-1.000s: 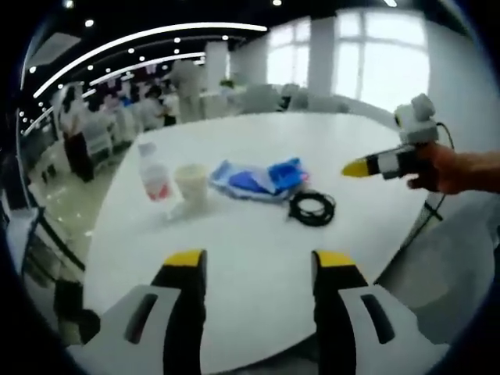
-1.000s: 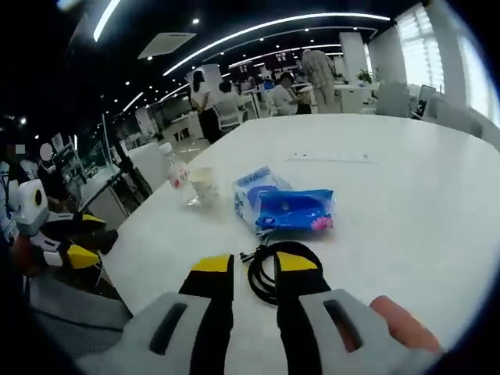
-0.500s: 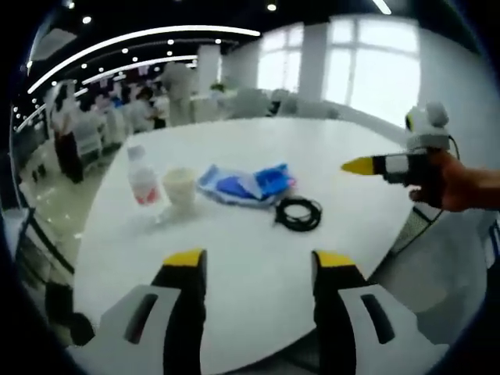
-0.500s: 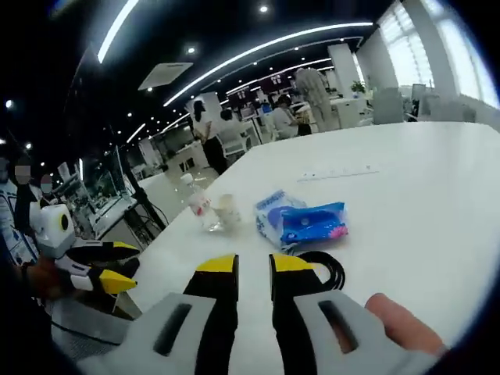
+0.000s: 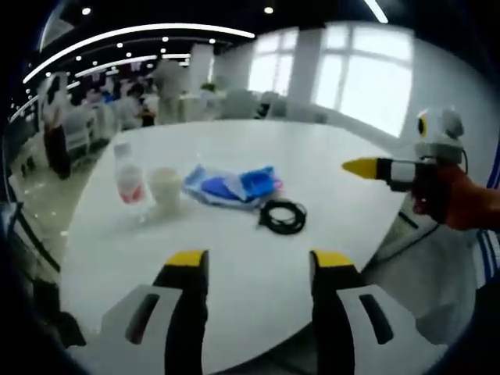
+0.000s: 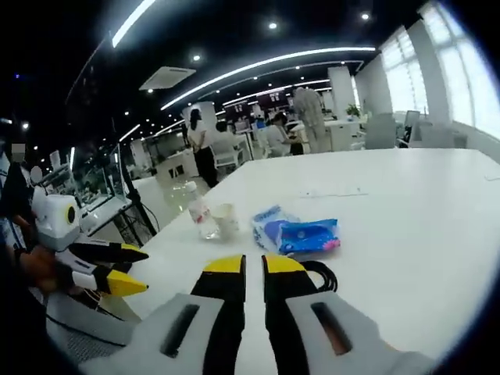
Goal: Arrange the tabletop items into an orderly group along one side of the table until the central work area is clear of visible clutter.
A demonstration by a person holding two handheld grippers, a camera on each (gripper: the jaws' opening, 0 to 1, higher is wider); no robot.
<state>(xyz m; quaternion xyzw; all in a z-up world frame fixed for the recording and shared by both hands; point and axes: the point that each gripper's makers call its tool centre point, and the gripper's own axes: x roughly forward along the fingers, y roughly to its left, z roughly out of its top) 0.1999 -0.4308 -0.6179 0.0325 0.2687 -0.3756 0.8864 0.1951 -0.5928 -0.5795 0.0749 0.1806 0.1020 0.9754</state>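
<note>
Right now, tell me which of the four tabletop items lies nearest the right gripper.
The coiled black cable. It lies just beyond the right gripper; the blue packet, paper cup and water bottle sit farther back.

Left gripper (image 5: 255, 262) points forward, its two yellow-tipped jaws standing well apart — wide open, with nothing between them. In the right gripper view it appears at the left edge, held in a hand (image 6: 35, 266), jaws spread in a V. Right gripper (image 6: 252, 266) also points forward, its yellow-tipped jaws nearly together with a thin gap between them, gripping nothing. In the left gripper view it enters from the right, level, held by a hand (image 5: 453, 199) — its yellow tip aimed leftward.
</note>
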